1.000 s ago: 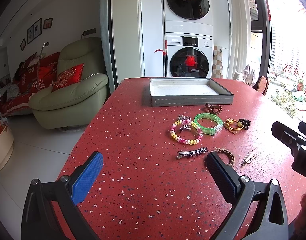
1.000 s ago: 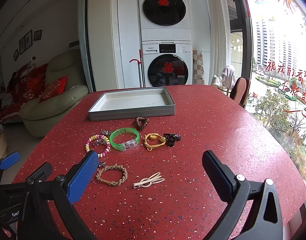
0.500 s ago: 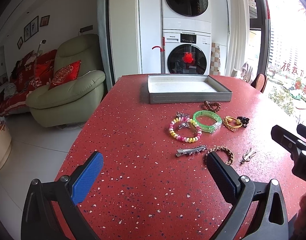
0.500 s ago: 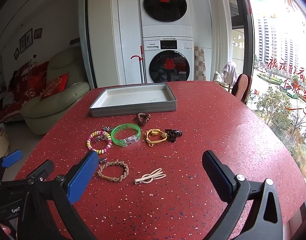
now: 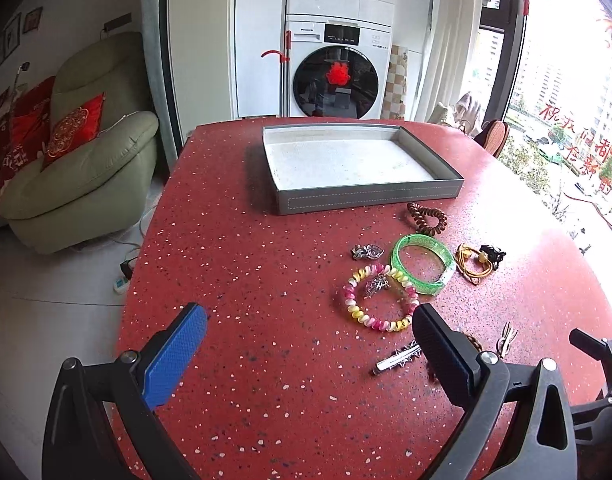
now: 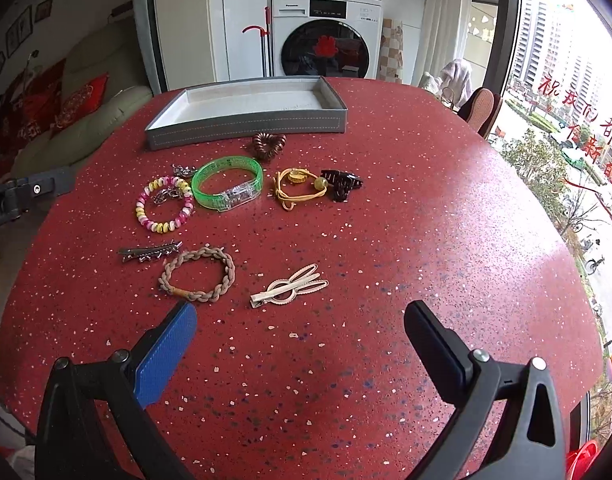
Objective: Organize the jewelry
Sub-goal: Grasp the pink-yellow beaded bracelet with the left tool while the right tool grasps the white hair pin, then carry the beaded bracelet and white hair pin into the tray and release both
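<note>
The red surface [image 6: 426, 220] holds a gray tray [image 6: 246, 126] with nothing in it. In front of the tray lie a green bangle [image 6: 228, 186], a bead bracelet [image 6: 164, 210], a braided band [image 6: 198, 276] and a pale clip [image 6: 290, 286]. The left hand-held gripper [image 5: 310, 344] and the right hand-held gripper [image 6: 302, 332] are both spread wide, holding nothing.

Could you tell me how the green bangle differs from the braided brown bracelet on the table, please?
The green bangle is translucent, glossy and broad with a clear section; the braided brown bracelet is matte, thin, woven cord. The bangle lies nearer the grey tray, the bracelet nearer the right gripper. Both are closed rings lying on the red table, untouched.
</note>
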Demonstrator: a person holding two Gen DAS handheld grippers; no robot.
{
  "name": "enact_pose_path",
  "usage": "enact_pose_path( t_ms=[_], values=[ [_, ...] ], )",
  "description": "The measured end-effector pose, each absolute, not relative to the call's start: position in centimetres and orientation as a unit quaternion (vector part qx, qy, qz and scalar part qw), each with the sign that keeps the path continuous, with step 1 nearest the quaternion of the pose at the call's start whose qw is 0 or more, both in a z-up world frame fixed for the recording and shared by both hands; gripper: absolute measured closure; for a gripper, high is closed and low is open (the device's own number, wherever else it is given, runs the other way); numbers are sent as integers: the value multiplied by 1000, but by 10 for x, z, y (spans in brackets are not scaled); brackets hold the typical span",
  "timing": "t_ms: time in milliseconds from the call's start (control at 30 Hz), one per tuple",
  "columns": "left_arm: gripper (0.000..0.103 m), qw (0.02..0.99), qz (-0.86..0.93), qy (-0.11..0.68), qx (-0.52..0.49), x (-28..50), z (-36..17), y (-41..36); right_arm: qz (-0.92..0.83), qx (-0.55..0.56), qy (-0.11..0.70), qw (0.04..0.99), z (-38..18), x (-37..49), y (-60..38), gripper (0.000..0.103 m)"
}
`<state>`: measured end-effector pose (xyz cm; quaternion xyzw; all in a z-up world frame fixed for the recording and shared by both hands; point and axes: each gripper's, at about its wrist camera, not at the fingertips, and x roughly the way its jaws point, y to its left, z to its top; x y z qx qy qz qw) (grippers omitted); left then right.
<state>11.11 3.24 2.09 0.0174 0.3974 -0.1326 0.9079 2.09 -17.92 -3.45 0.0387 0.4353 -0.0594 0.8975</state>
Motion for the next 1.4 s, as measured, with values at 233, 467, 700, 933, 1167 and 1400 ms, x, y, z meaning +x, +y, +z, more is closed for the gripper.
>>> enact_pose_path(
  t_ms=[233,467,700,933,1167,1400],
  values=[
    [10,871,-179,457,23,154,-15,18,-76,70,476,873,-55,38,-178,21],
    [12,855,-202,476,37,171,-35,-1,-99,70,486,866,-60,62,-172,33],
    [32,843,-214,491,43,177,-45,-17,-85,54,489,867,-56,62,-178,65],
    [73,844,-223,486,46,174,-45,-17,-59,63,487,869,-55,63,-190,83],
    [75,844,-231,484,15,170,-41,-3,-24,111,465,878,-46,64,-204,83],
    [75,855,-225,467,-16,168,-14,11,0,117,430,895,-15,77,-212,83]
  ],
)
